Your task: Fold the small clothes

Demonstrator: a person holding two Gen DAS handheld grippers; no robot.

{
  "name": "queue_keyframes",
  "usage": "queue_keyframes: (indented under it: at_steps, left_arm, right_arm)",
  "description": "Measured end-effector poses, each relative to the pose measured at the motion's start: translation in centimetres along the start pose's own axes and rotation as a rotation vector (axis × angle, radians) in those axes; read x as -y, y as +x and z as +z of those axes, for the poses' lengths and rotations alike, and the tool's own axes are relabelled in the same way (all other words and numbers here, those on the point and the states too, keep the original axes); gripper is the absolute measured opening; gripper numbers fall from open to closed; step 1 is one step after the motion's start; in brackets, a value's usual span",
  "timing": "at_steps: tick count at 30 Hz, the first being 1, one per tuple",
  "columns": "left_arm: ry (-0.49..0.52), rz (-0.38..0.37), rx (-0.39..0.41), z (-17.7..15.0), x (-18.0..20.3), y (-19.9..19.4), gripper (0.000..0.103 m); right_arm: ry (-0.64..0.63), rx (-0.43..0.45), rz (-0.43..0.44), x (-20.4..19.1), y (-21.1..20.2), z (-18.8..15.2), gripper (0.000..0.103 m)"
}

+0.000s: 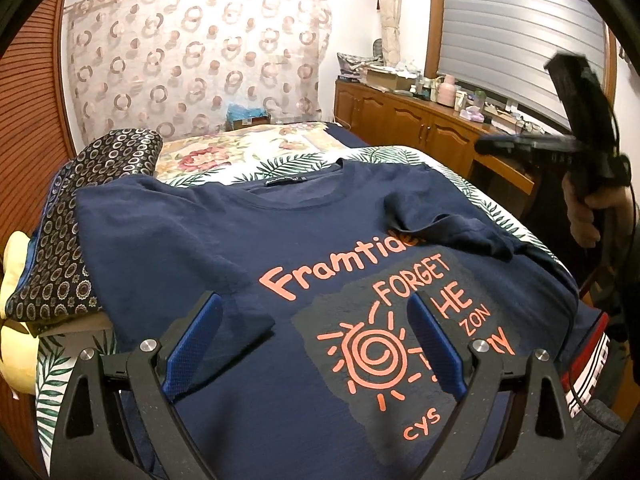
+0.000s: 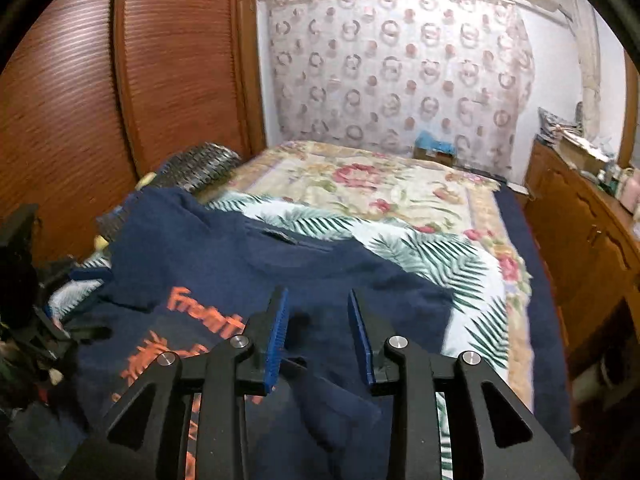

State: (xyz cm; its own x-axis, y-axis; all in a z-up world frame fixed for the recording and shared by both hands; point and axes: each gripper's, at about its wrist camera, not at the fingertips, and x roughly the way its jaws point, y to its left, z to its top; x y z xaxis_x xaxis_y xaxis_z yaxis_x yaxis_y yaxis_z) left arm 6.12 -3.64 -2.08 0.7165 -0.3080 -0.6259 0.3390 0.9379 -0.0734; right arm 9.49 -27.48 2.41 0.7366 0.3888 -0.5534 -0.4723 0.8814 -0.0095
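Navy T-shirt (image 1: 224, 240) spread front-up on the bed (image 1: 280, 148), just ahead of and below the left gripper (image 1: 316, 344), collar at the far end, orange print nearest. Left gripper released, jaws wide, nothing between the blue pads (image 1: 196, 344), hovering over the lower chest. Right sleeve (image 1: 448, 220) already turned inward across the chest; left sleeve folded in too, its cuff just beside the near left pad. Right gripper (image 2: 318, 336) lifted clear above the shirt's right side, jaws partly apart, empty, cloth below but not touched. Probably light, limp jersey: no stiffness, bound to sag and drag, likely to crease or bunch if pulled from one point, clinging a little to the bedcover. Best taken by a doubled edge — hem corner or shoulder seam — pinching both layers, one gripper to each side, lifting together so folded sleeves stay put.
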Motion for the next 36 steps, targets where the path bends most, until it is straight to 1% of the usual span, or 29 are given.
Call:
queue_keyframes:
  at_steps: [4,6,11,13,17,21,23,27,36]
  left_arm:
    - [-0.005,0.000,0.000,-0.1,-0.1,0.2,0.094]
    - [-0.007,0.000,-0.002,-0.1,-0.1,0.3,0.094]
    - [-0.005,-0.001,-0.006,-0.1,0.0,0.4,0.094]
    - [-0.006,-0.002,-0.006,-0.2,0.0,0.4,0.094]
    - [-0.010,0.001,-0.009,-0.3,-0.2,0.5,0.094]
    - [-0.016,0.001,-0.011,-0.5,-0.4,0.5,0.094]
    - [-0.017,0.001,-0.011,-0.5,-0.4,0.4,0.094]
    - [-0.017,0.001,-0.011,-0.5,-0.4,0.4,0.094]
    - [-0.036,0.018,0.001,-0.6,-1.4,-0.1,0.094]
  right_arm:
    - [0.020,-0.056,-0.050,1.2,0.2,-1.8,0.032]
    - [0.032,-0.081,-0.060,1.2,0.8,-2.1,0.032]
    - [0.082,-0.164,-0.061,1.7,2.7,-4.3,0.032]
    - [0.098,-0.196,-0.044,1.8,3.6,-4.5,0.032]
    - [0.114,-0.229,-0.022,2.3,5.2,-4.7,0.032]
    - [0.134,-0.228,-0.013,2.2,5.6,-4.6,0.032]
    - [0.143,-0.225,0.012,2.2,5.7,-4.7,0.032]
    - [0.121,-0.220,0.048,1.7,4.7,-5.7,0.032]
    - [0.069,-0.233,0.118,-1.4,2.2,-7.6,0.032]
